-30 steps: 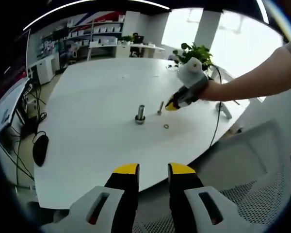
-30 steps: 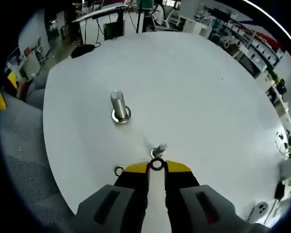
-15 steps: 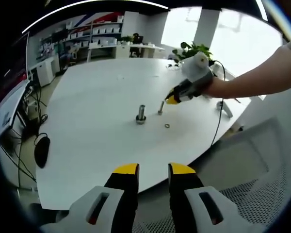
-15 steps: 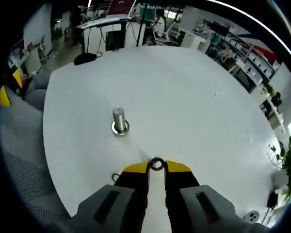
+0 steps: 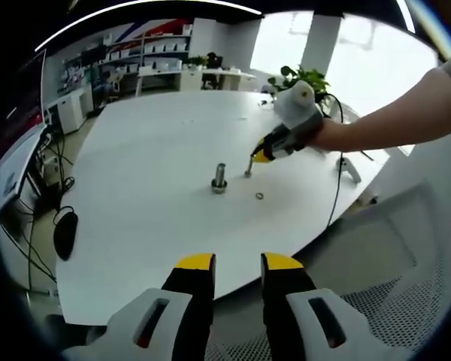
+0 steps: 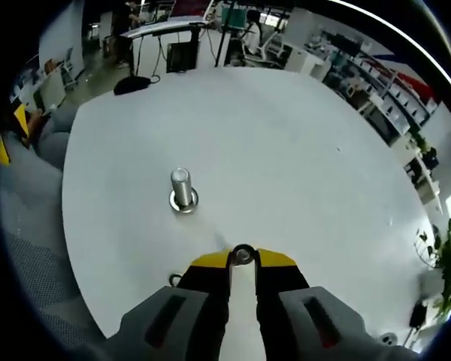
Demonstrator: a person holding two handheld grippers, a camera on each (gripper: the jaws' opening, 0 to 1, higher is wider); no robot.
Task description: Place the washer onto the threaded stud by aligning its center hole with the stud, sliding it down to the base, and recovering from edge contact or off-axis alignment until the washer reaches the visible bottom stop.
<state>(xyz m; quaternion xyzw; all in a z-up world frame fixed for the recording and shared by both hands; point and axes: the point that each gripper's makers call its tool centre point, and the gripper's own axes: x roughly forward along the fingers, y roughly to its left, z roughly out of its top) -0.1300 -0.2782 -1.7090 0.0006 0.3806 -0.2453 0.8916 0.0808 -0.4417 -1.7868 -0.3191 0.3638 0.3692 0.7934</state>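
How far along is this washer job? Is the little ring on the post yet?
Not yet. Done: the right tongs have picked up a washer and are shut on it. In hand: they hold it at the top of the thin stud. Left: centre the hole and slide it down to the base. A second washer lies on the table; the left tongs hang open, away from it.

The left gripper view looks across the white surface (image 5: 135,188) from well back, off its edge. The right gripper view hangs close above, angled down. Both share the tall stud (image 5: 219,177) (image 6: 181,189).
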